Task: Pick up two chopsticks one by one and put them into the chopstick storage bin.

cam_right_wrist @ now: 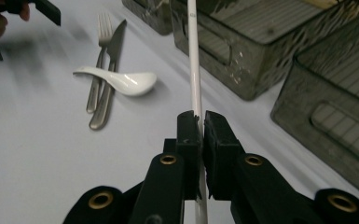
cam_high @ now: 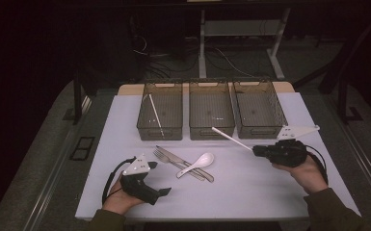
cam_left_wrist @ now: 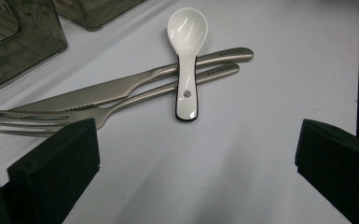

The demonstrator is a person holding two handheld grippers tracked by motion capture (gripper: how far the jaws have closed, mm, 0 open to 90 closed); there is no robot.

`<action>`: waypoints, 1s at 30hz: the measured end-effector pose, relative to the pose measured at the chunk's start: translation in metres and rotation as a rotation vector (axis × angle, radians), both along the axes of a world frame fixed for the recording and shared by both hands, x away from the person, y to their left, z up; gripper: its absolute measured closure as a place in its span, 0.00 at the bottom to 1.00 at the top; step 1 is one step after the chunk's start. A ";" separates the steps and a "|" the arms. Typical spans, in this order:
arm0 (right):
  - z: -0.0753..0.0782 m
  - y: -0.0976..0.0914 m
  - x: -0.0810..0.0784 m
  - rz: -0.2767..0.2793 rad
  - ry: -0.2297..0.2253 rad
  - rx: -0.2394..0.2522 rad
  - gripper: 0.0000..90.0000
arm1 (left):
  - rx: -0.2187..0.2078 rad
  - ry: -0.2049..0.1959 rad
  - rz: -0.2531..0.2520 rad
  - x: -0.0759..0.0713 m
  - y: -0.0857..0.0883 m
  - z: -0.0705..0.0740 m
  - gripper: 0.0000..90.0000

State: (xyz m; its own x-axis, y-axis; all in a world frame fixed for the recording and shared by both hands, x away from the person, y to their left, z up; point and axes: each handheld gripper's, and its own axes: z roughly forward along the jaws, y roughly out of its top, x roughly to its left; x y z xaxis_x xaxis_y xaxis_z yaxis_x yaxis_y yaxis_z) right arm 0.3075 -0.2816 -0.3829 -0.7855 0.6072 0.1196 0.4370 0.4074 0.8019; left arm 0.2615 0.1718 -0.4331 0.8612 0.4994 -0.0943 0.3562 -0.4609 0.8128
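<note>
A white chopstick [cam_right_wrist: 196,70] is clamped between the nearly closed jaws of the right hand-held gripper [cam_right_wrist: 199,128], its pads pressed against the thin stick on both sides. In the high view the right hand-held gripper [cam_high: 256,150] is held above the right part of the white table [cam_high: 250,192], and the chopstick [cam_high: 231,138] is seen slanting up and to the left from the jaws, its far tip reaching in front of the middle bin [cam_high: 211,109] of three clear bins lined up at the back. A second white chopstick [cam_high: 154,114] is seen leaning inside the left bin [cam_high: 160,111]; the right bin [cam_high: 259,109] is set just beside the middle one.

The left hand-held gripper [cam_high: 163,192] is held low over the table's near left corner with its jaws spread wide apart and nothing between them. Ahead of it, in the left gripper view, a metal knife [cam_left_wrist: 121,86] and a metal fork [cam_left_wrist: 51,119] are laid side by side, and a white ceramic spoon [cam_left_wrist: 187,51] is laid across both handles, bowl up.
</note>
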 end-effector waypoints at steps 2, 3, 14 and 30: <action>0.003 0.004 0.003 0.005 -0.002 0.010 0.95 | -0.004 0.001 0.002 0.000 0.000 0.000 0.00; 0.005 0.006 0.005 0.002 -0.003 0.010 0.95 | -0.007 0.002 0.004 0.000 0.000 0.000 0.00; 0.018 0.042 0.031 0.009 -0.010 0.011 0.95 | -0.015 0.001 0.002 0.000 0.001 0.000 0.00; 0.040 0.100 0.070 0.027 -0.011 -0.008 0.95 | -0.011 -0.001 0.003 0.000 0.002 0.000 0.00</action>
State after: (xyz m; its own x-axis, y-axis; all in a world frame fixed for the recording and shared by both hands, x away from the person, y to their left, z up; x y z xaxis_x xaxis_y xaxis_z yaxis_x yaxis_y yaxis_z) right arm 0.3772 -0.1814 -0.3427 -0.8026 0.5869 0.1066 0.4174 0.4250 0.8032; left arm 0.2614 0.1734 -0.4327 0.8600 0.5006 -0.0989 0.3567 -0.4513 0.8180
